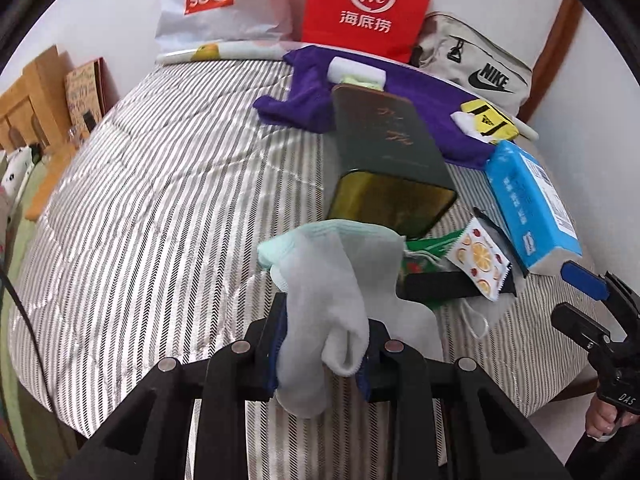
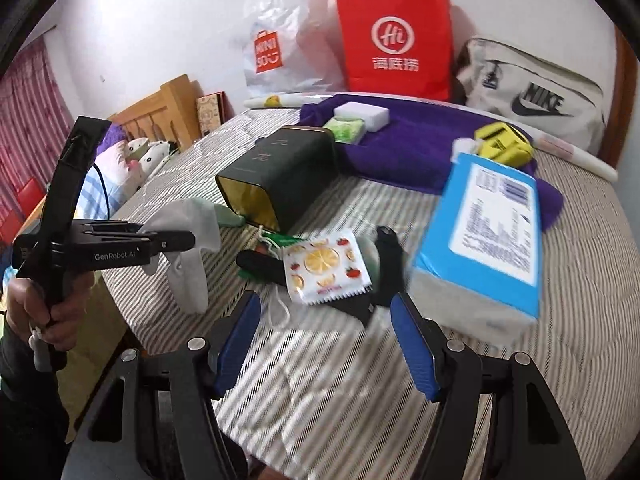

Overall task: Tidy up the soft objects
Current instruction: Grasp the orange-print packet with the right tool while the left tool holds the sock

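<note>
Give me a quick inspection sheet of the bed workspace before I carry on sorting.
Surface: striped quilt on a bed.
Job's things: pale sock; purple cloth at the back.
Clutter: dark tin on its side, open end facing the cameras; blue tissue pack; fruit-print sachet.
Grippers: left gripper shut on the sock; right gripper open, empty.
Cables: dark cable at the bed's edge.
Surroundings: red paper bag, white plastic bag, beige Nike bag against the wall.
</note>
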`<act>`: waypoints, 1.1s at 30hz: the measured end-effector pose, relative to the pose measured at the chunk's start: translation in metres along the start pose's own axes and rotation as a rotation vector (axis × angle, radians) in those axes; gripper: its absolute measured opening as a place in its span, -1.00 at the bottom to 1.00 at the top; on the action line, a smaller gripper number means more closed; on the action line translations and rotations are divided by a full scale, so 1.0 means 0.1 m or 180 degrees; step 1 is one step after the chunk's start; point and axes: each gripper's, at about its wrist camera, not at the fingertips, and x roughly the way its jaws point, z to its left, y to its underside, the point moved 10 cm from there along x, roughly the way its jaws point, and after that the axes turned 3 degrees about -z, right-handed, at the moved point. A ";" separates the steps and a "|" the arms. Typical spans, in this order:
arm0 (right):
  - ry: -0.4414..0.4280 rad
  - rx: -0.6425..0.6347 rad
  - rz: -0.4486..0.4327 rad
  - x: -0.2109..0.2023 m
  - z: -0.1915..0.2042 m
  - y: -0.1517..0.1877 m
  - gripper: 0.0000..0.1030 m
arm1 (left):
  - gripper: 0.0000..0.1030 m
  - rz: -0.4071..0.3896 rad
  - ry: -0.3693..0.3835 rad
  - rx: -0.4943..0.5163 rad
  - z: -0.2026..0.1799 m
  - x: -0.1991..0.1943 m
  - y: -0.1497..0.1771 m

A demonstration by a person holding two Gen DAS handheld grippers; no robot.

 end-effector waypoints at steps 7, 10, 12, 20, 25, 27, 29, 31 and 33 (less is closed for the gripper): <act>0.0094 -0.0225 -0.0015 0.32 0.10 -0.12 0.32 | -0.43 0.0010 0.0128 -0.0106 0.11 0.15 0.00; 0.0187 -0.0322 -0.0015 0.43 0.12 -0.12 0.29 | -0.43 -0.0015 0.0182 -0.0083 0.12 0.17 -0.01; 0.0215 -0.0386 0.0015 0.52 0.14 -0.09 0.29 | -0.39 -0.0036 0.0226 -0.0068 0.10 0.17 -0.03; 0.0344 -0.0453 0.0058 0.75 0.10 -0.03 0.26 | -0.32 -0.0092 0.0285 -0.0019 0.08 0.19 -0.06; 0.0416 -0.0502 0.0039 0.78 0.12 -0.02 0.26 | -0.25 -0.0100 0.0307 -0.0013 0.06 0.19 -0.07; 0.0376 -0.0477 0.0068 0.77 0.13 -0.01 0.16 | -0.23 -0.0099 0.0304 0.0000 0.05 0.19 -0.07; 0.0272 -0.0368 0.0118 0.76 0.13 -0.01 -0.01 | -0.23 -0.0097 0.0302 0.0020 0.05 0.19 -0.07; 0.0296 -0.0381 0.0124 0.72 0.13 -0.03 -0.32 | -0.21 -0.0101 0.0314 0.0015 0.05 0.19 -0.07; 0.0320 -0.0415 0.0097 0.68 0.13 -0.05 -0.48 | -0.17 -0.0104 0.0347 -0.0006 0.04 0.19 -0.07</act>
